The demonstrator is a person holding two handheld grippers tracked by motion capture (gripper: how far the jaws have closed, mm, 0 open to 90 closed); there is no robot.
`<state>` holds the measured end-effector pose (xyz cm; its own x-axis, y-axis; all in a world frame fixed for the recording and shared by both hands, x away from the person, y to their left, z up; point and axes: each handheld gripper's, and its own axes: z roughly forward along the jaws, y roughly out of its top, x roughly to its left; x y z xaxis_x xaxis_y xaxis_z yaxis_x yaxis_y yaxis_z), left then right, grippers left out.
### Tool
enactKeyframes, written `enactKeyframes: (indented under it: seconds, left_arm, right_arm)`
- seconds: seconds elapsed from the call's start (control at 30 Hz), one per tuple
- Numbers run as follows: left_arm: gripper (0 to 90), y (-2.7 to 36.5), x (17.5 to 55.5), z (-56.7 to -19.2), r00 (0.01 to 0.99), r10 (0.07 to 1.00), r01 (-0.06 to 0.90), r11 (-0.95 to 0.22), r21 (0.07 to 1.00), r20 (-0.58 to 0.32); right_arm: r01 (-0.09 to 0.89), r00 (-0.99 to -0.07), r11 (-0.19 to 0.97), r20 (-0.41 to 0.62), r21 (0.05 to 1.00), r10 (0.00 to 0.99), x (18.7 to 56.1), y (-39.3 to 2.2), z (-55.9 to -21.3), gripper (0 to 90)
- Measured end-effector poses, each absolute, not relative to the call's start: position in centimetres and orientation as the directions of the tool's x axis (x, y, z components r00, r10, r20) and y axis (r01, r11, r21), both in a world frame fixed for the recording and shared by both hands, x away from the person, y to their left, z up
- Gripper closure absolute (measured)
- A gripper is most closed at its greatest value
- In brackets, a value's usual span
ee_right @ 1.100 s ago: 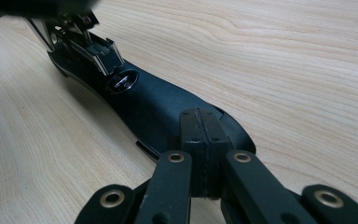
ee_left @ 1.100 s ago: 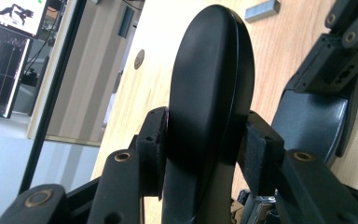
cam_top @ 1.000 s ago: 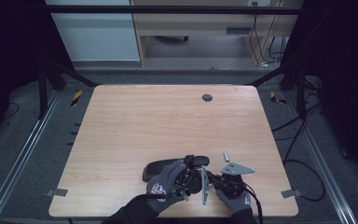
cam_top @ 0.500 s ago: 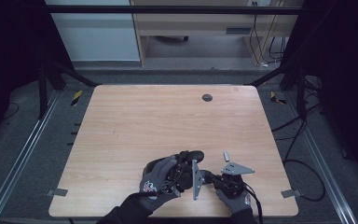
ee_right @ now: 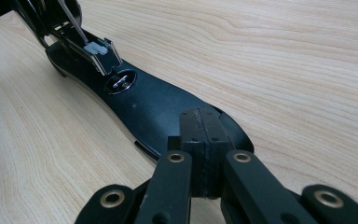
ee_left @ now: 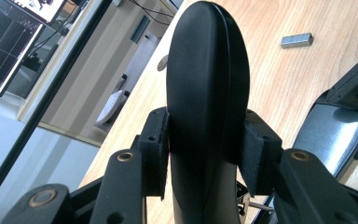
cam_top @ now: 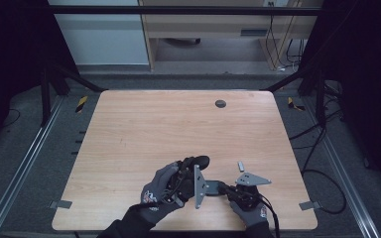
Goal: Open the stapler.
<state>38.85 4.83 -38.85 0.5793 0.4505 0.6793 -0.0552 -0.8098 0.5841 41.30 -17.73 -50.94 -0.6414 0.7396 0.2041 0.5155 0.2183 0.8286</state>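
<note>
A black stapler lies open near the table's front edge. My left gripper (cam_top: 194, 171) is shut on its rounded top arm (ee_left: 207, 88), which it holds swung up from the base (ee_left: 335, 135). The top arm's tip (cam_top: 201, 161) pokes out above the gloved left hand. The right gripper (ee_right: 200, 126) is shut, and its closed tips rest on the rear end of the stapler base (ee_right: 154, 102). At the base's far end, the metal staple channel (ee_right: 98, 51) shows. A strip of staples (cam_top: 240, 166) lies on the wood just beyond the right gripper (cam_top: 228, 189).
A wooden table (cam_top: 178, 129) has a round dark grommet (cam_top: 220, 103) near its far edge. Cables (cam_top: 322, 173) trail on the floor at the right. Black frame posts stand at both sides, and a cabinet stands beyond the table.
The left gripper has raised the stapler's top arm from lying flat to standing up, which opens the stapler. The right gripper has stayed on the base.
</note>
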Motion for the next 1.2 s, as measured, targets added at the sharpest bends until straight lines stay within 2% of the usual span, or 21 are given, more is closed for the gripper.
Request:
enactKeyframes:
  seconds: [0.3,1.2]
  left_arm:
    - [57.8,6.5,39.1,-37.8,0.589,0.51,-0.027,-0.763,0.646,0.627]
    - [57.7,10.2,39.3,-36.5,0.598,0.615,0.022,-0.654,0.756,0.514]
  right_arm:
    - [0.512,-0.644,0.22,0.201,0.83,0.739,41.3,-17.7,-50.9,90.0]
    - [0.516,-0.643,0.22,0.205,0.828,0.738,41.3,-17.6,-50.9,90.0]
